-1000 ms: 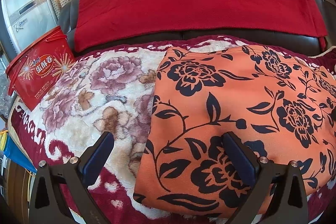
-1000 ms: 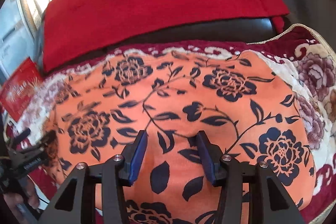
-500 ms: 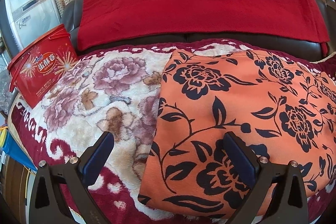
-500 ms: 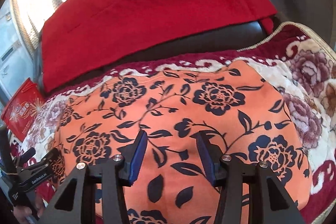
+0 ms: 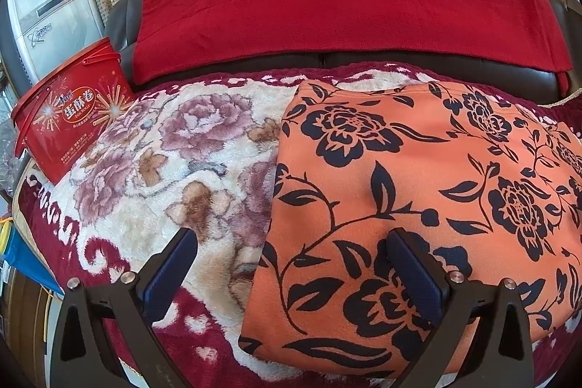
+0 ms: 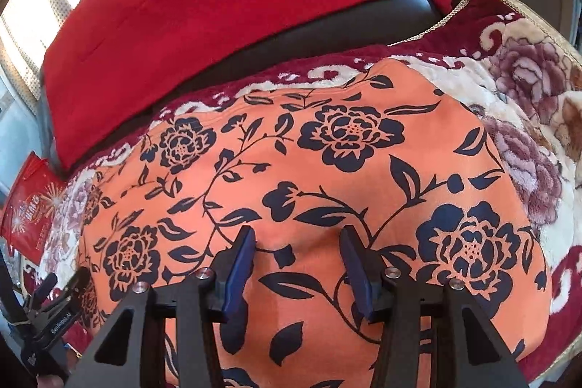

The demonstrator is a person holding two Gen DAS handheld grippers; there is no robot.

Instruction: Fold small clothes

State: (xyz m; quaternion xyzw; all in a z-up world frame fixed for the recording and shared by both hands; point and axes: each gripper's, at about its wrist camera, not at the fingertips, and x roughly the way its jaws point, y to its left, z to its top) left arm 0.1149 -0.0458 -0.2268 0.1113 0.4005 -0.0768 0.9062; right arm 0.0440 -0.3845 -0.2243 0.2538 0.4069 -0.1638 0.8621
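Fingers (image 5: 414, 273) spread on both grippers, holding nothing, over the cloth (image 6: 327, 177).
Cloth looks neatly folded on the blanket (image 5: 163, 170); maybe one fold left.

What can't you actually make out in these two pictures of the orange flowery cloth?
- Orange cloth: its near edge is cut off by the frame bottom and hidden behind the right gripper in the right wrist view, so its full shape is unclear.
- Layers in the cloth: neither view shows them.
- Red tub: its small print is too small in the left wrist view; in the right one it is blurred and cut by the edge.
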